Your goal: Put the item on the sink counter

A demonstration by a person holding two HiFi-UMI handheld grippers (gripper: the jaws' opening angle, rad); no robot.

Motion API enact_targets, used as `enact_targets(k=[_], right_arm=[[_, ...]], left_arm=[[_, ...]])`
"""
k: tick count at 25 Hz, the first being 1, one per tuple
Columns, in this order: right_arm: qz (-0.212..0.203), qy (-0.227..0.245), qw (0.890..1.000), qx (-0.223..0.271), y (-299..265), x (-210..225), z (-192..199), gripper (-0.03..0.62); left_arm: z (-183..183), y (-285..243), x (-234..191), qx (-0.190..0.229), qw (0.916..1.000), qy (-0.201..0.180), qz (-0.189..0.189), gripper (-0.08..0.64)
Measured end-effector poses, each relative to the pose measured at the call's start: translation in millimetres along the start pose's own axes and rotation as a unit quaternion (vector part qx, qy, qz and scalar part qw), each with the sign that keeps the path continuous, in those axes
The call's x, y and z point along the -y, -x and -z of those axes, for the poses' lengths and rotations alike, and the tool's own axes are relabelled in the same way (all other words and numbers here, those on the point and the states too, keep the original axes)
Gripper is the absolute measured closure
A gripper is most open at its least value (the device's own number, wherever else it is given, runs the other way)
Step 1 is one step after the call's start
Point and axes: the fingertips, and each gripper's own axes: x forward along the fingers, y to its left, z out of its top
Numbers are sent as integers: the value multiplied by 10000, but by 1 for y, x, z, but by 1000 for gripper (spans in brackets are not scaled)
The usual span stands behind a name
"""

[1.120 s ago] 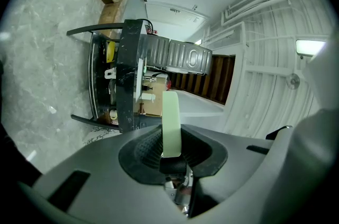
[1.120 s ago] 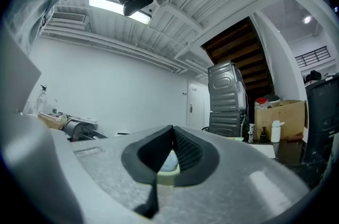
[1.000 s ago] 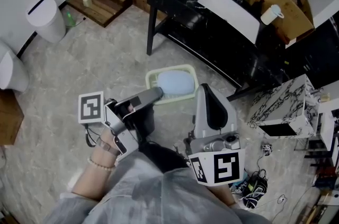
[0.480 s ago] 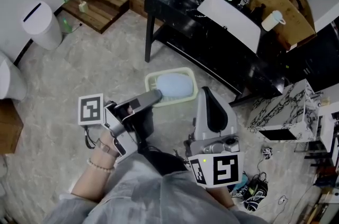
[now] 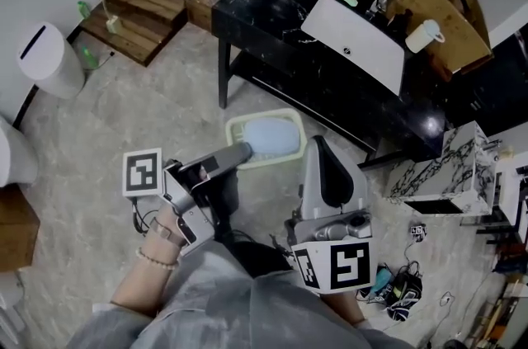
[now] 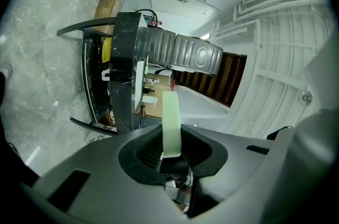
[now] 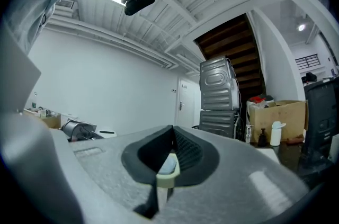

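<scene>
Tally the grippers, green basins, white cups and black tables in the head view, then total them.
Grippers: 2 (left gripper, right gripper)
Green basin: 1
White cup: 1
Black table: 1
Total: 5

Pale green basin (image 5: 233,131), glossy black table (image 5: 264,1), grey marbled floor (image 5: 124,116), white bin (image 5: 49,58).

Overhead, two gripper-level; black table (image 5: 266,9) common.

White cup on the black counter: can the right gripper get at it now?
Probably not: the right gripper is shut on the green basin, and the white cup stands far across the black counter.
</scene>
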Motion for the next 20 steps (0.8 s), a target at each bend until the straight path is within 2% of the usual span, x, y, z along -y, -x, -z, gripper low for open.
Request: enact_targets(k=[11, 20], right_arm=[[358, 192, 9992, 0, -76, 17, -8, 594], [457, 328, 9984, 94, -125, 9, -13, 595]], left_arm=[[-77, -35, 7, -332, 9994, 38, 31, 479], [-130, -43, 18, -447, 9989, -48, 118, 479]])
